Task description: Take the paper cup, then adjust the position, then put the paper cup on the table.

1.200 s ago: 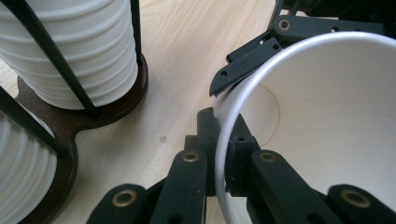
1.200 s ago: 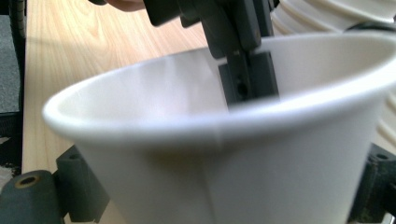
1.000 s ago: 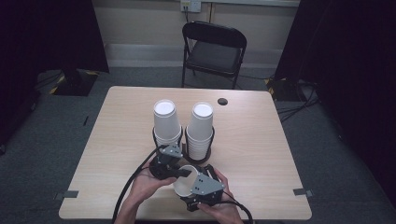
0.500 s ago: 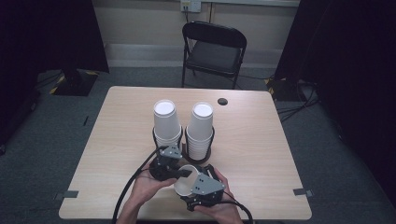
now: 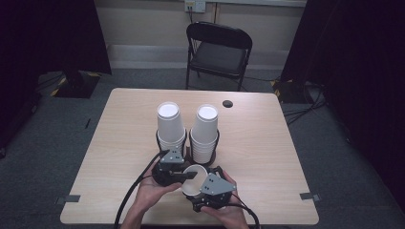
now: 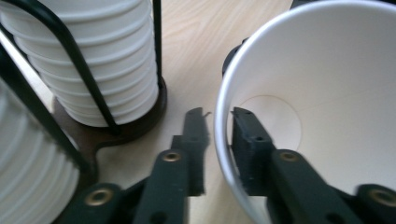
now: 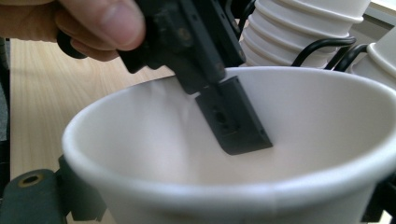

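Observation:
A single white paper cup (image 5: pixel 193 177) lies tilted between both grippers near the table's front edge. My left gripper (image 6: pixel 218 116) straddles its rim (image 6: pixel 219 140): one finger (image 7: pixel 233 116) is inside the cup, the other outside. Its jaws have just been opening, and a gap shows beside the wall, so it stands open. My right gripper (image 5: pixel 197 185) is shut on the cup's body (image 7: pixel 187 140), one jaw on each side. Just behind, two tall stacks of white cups (image 5: pixel 169 121) (image 5: pixel 206 126) stand in a black wire holder (image 6: pixel 79 60).
The wooden table (image 5: pixel 267 143) has a small black round hole or cap (image 5: pixel 228 103) at its far side. A black folding chair (image 5: pixel 218 50) stands beyond the table. Cables trail from both grippers toward the front edge.
Both hands and the cup keep their places. The left gripper's jaws stand a little wider around the cup's rim than before.

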